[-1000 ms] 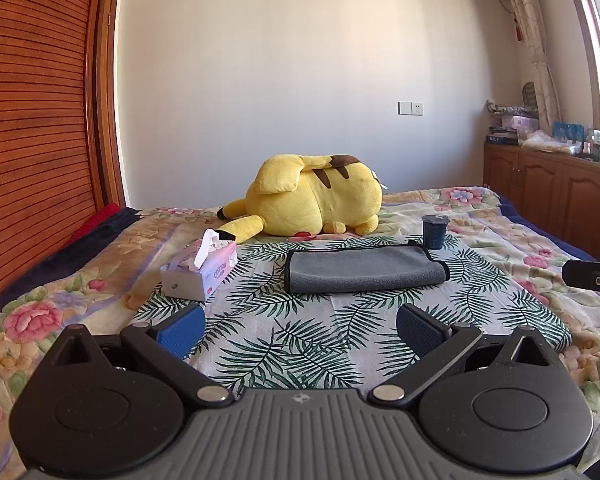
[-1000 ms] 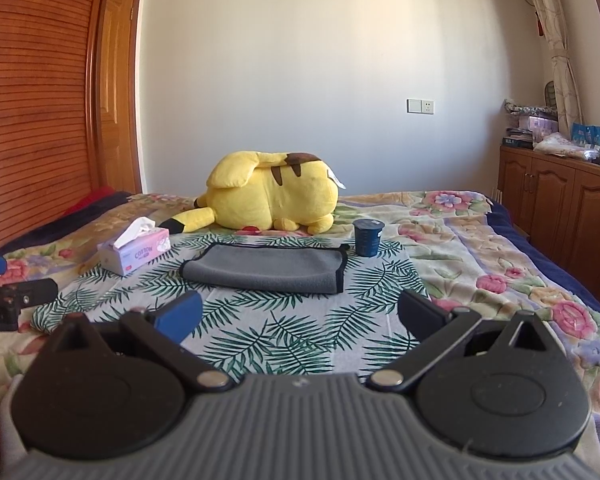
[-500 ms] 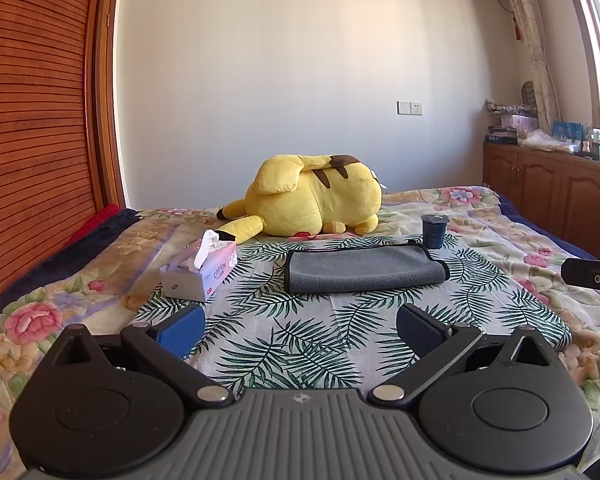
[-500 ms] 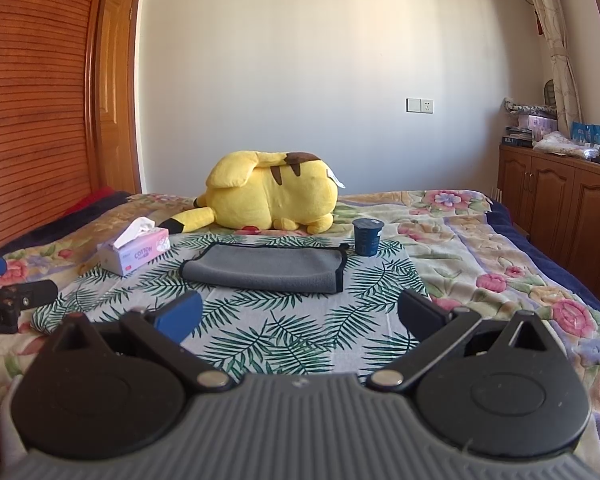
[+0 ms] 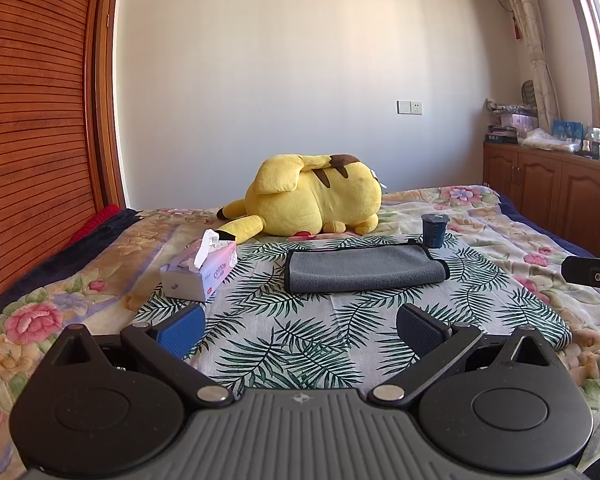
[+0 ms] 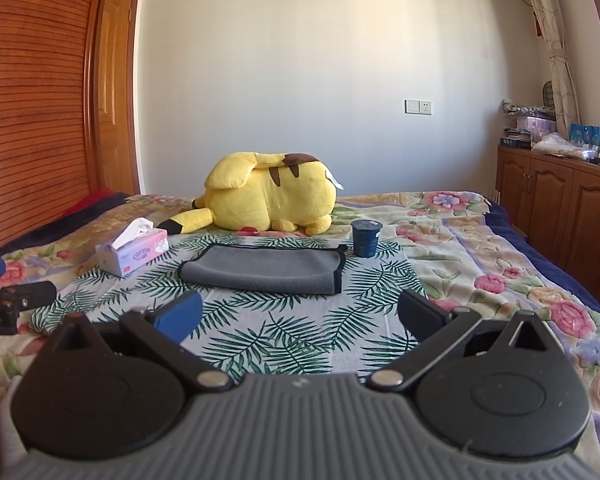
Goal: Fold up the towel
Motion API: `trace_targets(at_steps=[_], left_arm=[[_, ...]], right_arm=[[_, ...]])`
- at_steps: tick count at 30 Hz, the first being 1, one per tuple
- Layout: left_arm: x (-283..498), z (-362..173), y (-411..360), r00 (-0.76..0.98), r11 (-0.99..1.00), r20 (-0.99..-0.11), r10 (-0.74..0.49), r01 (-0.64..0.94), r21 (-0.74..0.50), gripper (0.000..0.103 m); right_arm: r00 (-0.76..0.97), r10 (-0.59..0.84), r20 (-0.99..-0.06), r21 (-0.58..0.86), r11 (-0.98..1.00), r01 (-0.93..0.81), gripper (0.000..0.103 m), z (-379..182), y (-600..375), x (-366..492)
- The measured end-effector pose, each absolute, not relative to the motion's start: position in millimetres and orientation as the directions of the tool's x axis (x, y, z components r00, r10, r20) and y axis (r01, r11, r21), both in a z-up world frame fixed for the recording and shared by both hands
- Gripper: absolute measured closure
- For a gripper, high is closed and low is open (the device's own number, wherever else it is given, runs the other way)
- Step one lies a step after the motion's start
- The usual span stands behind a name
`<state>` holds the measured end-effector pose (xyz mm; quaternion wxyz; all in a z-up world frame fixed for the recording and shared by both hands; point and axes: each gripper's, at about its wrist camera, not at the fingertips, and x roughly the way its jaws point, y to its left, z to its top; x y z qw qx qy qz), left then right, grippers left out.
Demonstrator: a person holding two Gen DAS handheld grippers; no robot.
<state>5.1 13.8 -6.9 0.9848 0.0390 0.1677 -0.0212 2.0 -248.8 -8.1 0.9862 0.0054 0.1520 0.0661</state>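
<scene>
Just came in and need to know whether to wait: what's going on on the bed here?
A person holds two grippers over the bed, jaws open and empty. The left gripper and right gripper both face a gray towel lying already folded on the leaf-print cloth, untouched. A tissue box, dark cup and Pikachu plush sit nearby.

A plain white wall [image 5: 300, 80] fills twelve o'clock, a socket plate [image 5: 409, 107] on it; slatted wooden panelling [image 5: 32, 120] rises at nine o'clock; wooden cabinets [image 6: 560, 208] stand at three o'clock beneath a curtain [image 6: 556, 40]; a floral bedspread [image 6: 480, 248] covers the bed in daylight.
</scene>
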Motion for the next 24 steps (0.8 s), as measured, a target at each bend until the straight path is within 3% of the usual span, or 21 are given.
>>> trace_targets(at_steps=[24], left_arm=[[5.1, -9.1, 13.6, 0.941, 0.996, -0.337, -0.029, 0.057, 0.074, 0.016]], right_arm=[[0.945, 0.132, -0.299, 0.03, 0.991, -0.129, 0.0, -8.5, -248.3, 2.3]])
